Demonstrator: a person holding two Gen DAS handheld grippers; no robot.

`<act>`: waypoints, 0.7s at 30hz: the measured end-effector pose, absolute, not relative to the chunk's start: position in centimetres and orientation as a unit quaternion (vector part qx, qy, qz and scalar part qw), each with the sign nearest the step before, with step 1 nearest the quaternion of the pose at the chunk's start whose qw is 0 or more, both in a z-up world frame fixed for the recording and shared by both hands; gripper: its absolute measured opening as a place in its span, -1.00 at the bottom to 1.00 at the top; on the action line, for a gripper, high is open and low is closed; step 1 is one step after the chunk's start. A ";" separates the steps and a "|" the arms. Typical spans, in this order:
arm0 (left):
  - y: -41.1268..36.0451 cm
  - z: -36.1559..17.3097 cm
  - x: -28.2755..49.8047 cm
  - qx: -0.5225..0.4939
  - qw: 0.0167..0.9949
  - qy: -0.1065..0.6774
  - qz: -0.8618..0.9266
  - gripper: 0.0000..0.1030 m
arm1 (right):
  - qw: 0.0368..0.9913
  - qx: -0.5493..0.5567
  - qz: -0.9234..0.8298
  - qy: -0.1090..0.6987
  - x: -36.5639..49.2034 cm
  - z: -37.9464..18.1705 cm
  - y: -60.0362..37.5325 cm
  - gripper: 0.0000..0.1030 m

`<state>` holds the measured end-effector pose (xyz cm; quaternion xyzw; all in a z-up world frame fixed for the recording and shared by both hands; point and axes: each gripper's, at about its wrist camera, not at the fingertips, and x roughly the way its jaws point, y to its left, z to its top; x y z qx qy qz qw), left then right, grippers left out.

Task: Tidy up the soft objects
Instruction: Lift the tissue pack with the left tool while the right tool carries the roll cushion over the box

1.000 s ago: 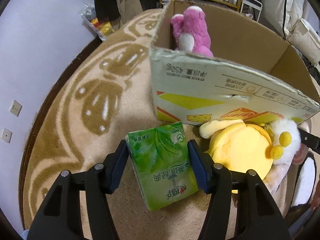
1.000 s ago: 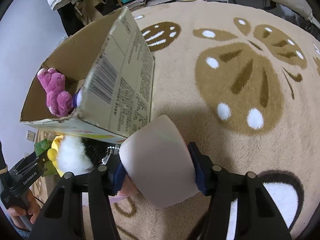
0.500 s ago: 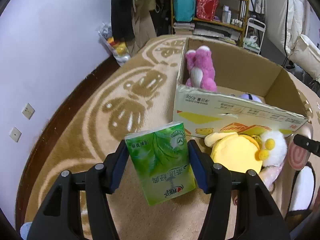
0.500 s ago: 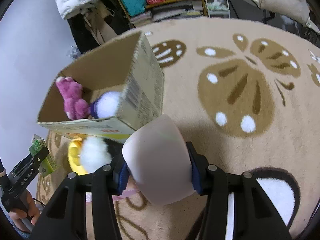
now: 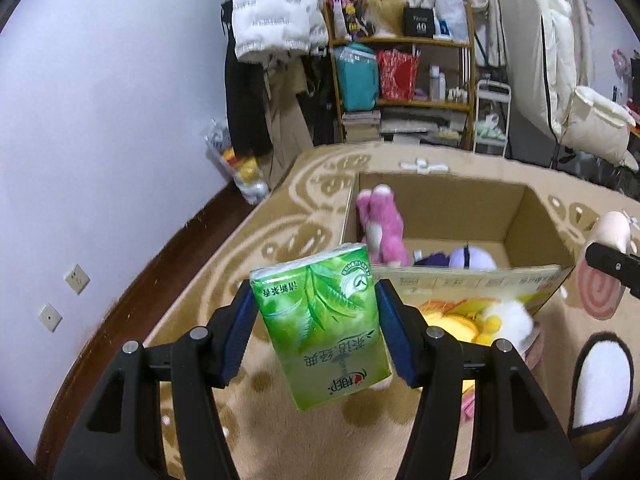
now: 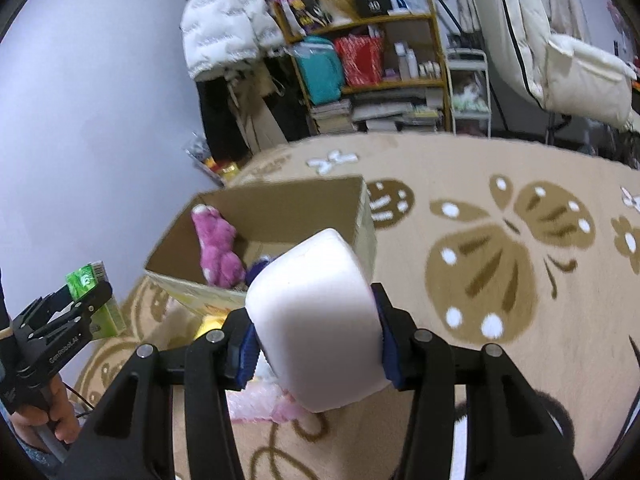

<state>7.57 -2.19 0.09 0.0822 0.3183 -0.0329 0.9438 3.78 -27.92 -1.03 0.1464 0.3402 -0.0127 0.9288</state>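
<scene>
Left gripper (image 5: 318,332) clamped on a green tissue pack (image 5: 322,326), held in the air above the rug (image 5: 280,432), just before the cardboard box (image 5: 460,208). Right gripper (image 6: 316,336), pads pressed on a pale pink soft toy (image 6: 316,330), likewise aloft beside the box. Inside the box: a pink plush (image 5: 380,230) and a purple-and-white plush (image 5: 468,258). A yellow plush (image 5: 476,322) lies on the rug against the box's near wall.

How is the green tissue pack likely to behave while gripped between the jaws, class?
The green tissue pack probably yields: its film wrapper looks soft where the left gripper pinches it. It hangs tilted, so it may swivel. Its glossy wrapper could slip.
</scene>
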 end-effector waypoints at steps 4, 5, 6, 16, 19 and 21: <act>-2.8 1.1 7.4 0.101 0.950 0.292 -0.031 0.14 | 0.943 0.127 -0.010 0.307 3.3 0.6 -27.2 0.01; -3.0 1.3 7.4 0.104 0.951 0.289 -0.032 0.14 | 0.947 0.125 -0.008 0.297 3.1 1.0 -27.1 0.01; -3.1 1.5 7.5 0.104 0.952 0.285 -0.034 0.14 | 0.950 0.124 -0.004 0.286 3.0 1.5 -27.0 0.01; -5.1 4.0 9.6 0.101 0.963 0.245 -0.057 0.14 | 0.967 0.098 0.003 0.234 3.6 3.6 -26.1 0.01; -5.8 4.6 10.1 0.106 0.965 0.229 -0.069 0.14 | 0.968 0.095 0.002 0.231 4.4 3.4 -26.2 0.02; -6.3 4.7 10.5 0.115 0.966 0.219 -0.071 0.14 | 0.969 0.090 -0.001 0.232 5.0 3.1 -26.3 0.02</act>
